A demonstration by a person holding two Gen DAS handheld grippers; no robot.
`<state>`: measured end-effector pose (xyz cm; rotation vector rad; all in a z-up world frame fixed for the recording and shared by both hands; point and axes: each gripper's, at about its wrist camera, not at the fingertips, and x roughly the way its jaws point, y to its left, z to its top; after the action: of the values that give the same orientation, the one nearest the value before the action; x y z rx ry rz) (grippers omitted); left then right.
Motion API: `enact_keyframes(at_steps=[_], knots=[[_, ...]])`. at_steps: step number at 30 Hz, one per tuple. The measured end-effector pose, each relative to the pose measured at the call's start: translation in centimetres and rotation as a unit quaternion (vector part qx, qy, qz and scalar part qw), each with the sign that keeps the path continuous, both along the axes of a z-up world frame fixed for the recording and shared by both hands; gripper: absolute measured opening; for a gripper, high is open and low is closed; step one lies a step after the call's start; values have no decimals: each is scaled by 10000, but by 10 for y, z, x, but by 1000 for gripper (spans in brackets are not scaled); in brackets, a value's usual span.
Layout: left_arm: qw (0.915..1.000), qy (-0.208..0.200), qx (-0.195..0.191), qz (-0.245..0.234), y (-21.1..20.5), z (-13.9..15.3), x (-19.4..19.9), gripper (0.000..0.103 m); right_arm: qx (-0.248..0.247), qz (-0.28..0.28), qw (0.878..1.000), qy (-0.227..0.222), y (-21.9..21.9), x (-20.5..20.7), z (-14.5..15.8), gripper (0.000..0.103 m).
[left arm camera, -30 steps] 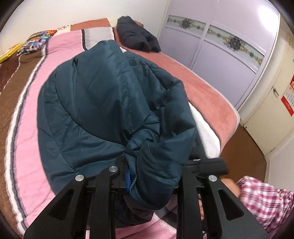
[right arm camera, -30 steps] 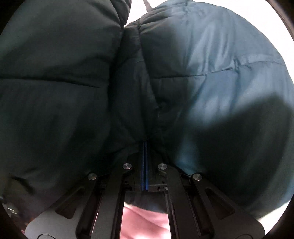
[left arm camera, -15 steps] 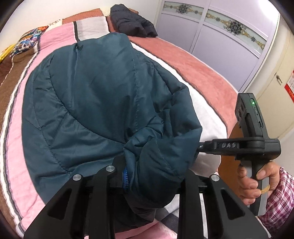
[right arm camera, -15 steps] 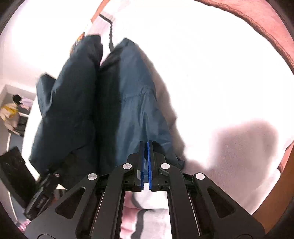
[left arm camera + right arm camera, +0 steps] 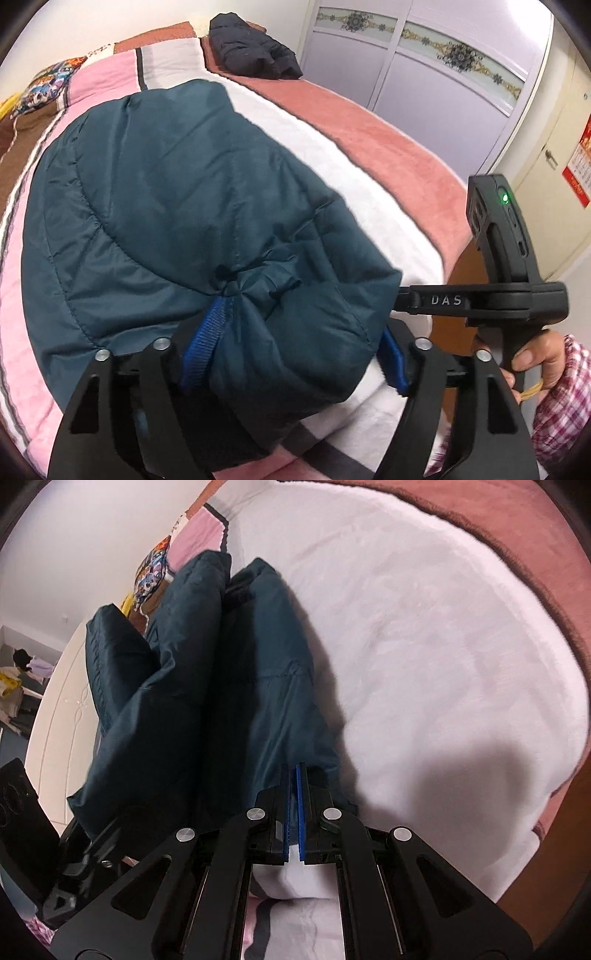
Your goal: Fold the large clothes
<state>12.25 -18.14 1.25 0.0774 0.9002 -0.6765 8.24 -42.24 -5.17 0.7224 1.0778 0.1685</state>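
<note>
A wide bed under a pink, white and brown striped blanket (image 5: 369, 147) fills both views. The dark teal quilted puffer jacket (image 5: 166, 206) lies folded on it, from centre toward 9 o'clock. A folded black jacket (image 5: 251, 51) sits at 12 o'clock. The left gripper (image 5: 291, 354) is opening, a jacket fold between its jaws, seemingly loose. The right gripper (image 5: 294, 812) is pinched nearly closed, empty, at the jacket's edge.

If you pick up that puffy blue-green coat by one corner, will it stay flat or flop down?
The teal padded coat would probably flop: it already bends and bunches in soft folds. Its quilted puffiness suggests it is light for its size. The shiny fabric looks a bit slippery, so it may slide on the bed.
</note>
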Motion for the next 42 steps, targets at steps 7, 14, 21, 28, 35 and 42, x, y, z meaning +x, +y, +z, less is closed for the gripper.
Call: enact_keyframes(at_steps=[7,14,21,28,35,42], knots=[[9979,238,-589,-81,17,26,-8,78,-199,-222,9989,-355,-20,-21,31,4],[9925,-91,-1186,-273,38,68,-17,78,-479,-132,9938,-992,-7,-39,84,4],[9933,-885,-523,525,75,92,16,51,-608,1104,9753,-1816,69,-34,140,4],[9925,-206,-201,1191,80,76,107,41,-1022,1828,9681,-1374,125,-11,114,4],[9928,197,417,1106,49,40,146,41,-1079,1275,9857,-197,96,10,42,0],[9904,317,825,1063,29,8,161,41,-1007,1128,9882,244,88,24,0,0]])
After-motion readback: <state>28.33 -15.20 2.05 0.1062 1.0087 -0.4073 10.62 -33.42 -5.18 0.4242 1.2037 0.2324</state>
